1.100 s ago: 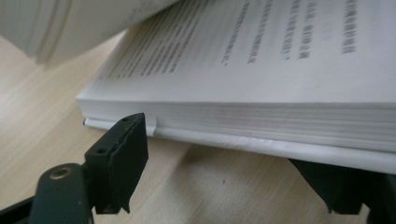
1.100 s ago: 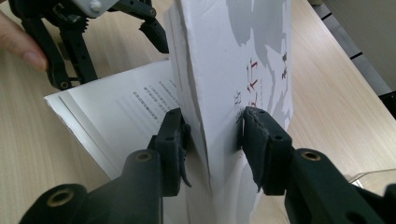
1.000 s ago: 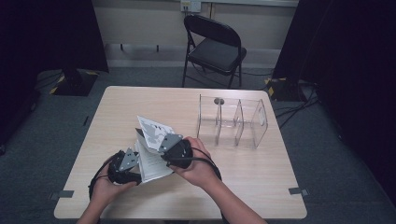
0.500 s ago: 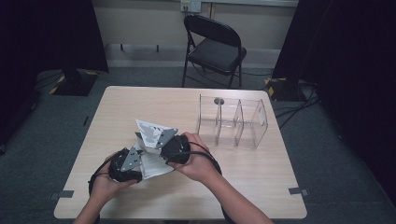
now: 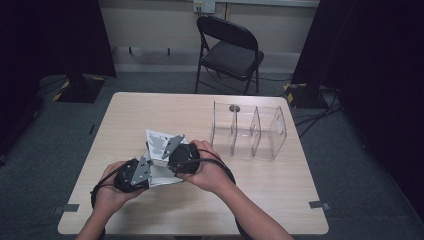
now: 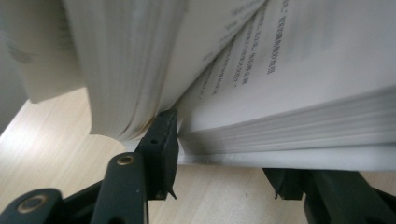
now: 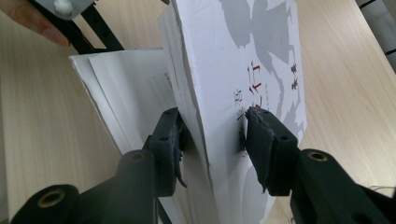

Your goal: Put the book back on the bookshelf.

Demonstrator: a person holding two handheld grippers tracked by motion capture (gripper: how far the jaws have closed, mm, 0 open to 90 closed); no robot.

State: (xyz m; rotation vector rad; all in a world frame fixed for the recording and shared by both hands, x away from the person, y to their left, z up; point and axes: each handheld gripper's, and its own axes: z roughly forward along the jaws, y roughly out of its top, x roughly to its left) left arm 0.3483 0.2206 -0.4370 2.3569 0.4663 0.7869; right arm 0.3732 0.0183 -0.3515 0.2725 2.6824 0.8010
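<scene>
An open white book (image 5: 159, 146) lies on the wooden table (image 5: 150, 110), in front of the person. My right gripper (image 7: 212, 130) is shut on the raised front cover (image 7: 261, 56) and the few pages behind it, holding them up. My left gripper (image 6: 224, 150) comes in from the left. One of its fingers (image 6: 161, 140) is wedged in the gap between the lifted pages and the lower stack (image 6: 299, 126); the other goes under the book. Its jaws have just been closing on that lower stack. In the high view both grippers, the left (image 5: 145, 167) and the right (image 5: 172, 150), meet at the book.
A clear plastic organizer (image 5: 250, 131) with several compartments stands at the back right of the table. A black folding chair (image 5: 230, 50) stands beyond the far edge. The left gripper (image 7: 79, 18) also appears at the top left of the right gripper view.
The left gripper has lifted slightly at the book's left side. The cover stands a little steeper. The right hand has hardly moved.
</scene>
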